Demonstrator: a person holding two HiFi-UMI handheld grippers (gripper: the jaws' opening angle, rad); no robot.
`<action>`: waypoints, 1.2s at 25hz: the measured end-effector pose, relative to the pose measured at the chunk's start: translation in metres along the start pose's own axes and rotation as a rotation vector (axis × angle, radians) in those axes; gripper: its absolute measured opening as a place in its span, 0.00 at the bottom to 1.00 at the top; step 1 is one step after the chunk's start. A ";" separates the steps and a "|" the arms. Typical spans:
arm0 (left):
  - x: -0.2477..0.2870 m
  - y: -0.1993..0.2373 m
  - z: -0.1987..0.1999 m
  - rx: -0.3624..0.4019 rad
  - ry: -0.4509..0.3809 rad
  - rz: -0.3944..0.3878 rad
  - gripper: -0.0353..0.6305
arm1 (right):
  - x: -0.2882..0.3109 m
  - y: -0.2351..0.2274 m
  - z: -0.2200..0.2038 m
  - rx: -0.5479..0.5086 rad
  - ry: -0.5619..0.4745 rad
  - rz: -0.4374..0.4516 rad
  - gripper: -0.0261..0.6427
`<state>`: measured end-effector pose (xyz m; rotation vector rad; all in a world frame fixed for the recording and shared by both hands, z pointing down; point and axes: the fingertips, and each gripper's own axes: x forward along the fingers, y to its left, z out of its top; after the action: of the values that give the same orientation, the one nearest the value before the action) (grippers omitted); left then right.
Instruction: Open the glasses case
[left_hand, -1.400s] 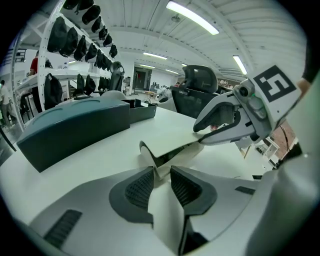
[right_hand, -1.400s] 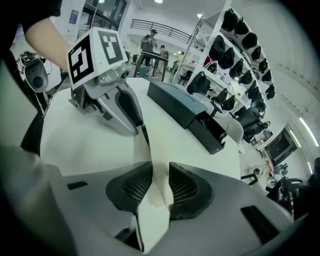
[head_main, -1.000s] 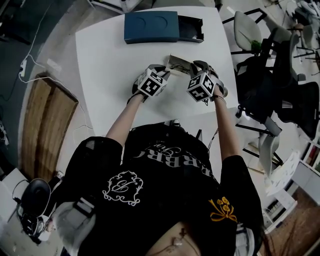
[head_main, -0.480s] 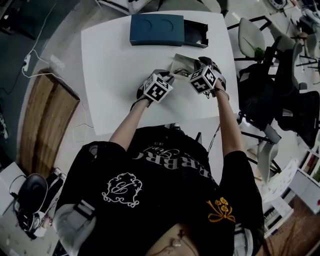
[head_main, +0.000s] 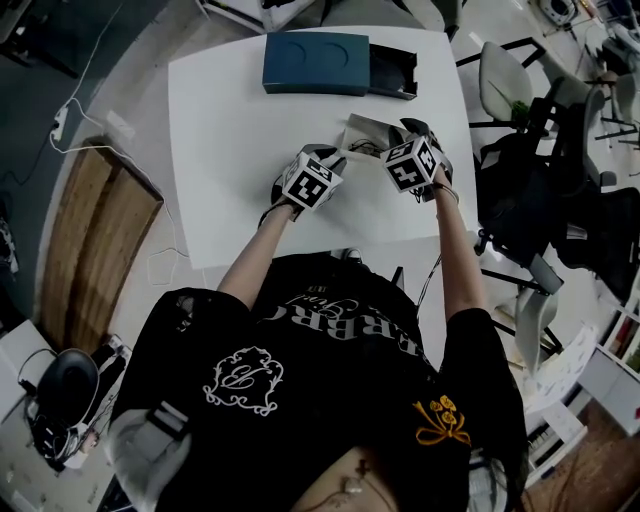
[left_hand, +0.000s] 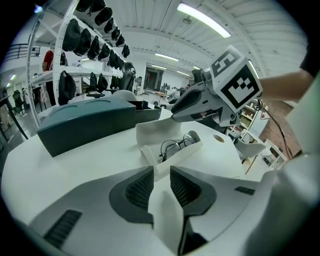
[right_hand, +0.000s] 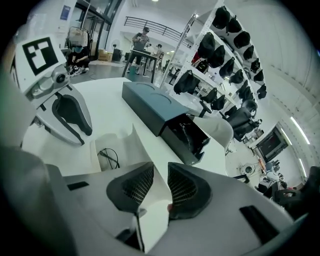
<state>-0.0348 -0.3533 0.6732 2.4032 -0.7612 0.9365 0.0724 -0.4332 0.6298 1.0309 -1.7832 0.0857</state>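
Observation:
A white glasses case lies open on the table, with dark-rimmed glasses inside its tray. My left gripper is shut on the near end of the case, a white wall filling the gap between its pads. My right gripper sits at the case's other side; its jaws have just been opening. The raised lid stands between its pads, which do not press on it. In the head view the left gripper and the right gripper flank the case.
A blue-grey box stands at the far edge of the white table, with a black tray pulled out of its right end. Office chairs stand to the right of the table.
The right gripper has shifted slightly beside the case and the lid shows more upright. The left gripper has kept its hold in place.

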 end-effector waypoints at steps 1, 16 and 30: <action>-0.003 0.000 0.002 -0.006 -0.007 0.006 0.22 | -0.004 0.000 0.001 0.009 -0.014 0.002 0.19; -0.071 -0.042 0.042 -0.103 -0.226 0.059 0.22 | -0.121 0.009 0.011 0.424 -0.316 0.067 0.16; -0.136 -0.123 0.069 -0.166 -0.413 0.170 0.22 | -0.231 0.039 -0.017 0.499 -0.516 0.219 0.15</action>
<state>-0.0089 -0.2568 0.5054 2.4375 -1.1578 0.4117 0.0823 -0.2618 0.4697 1.2811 -2.4176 0.4535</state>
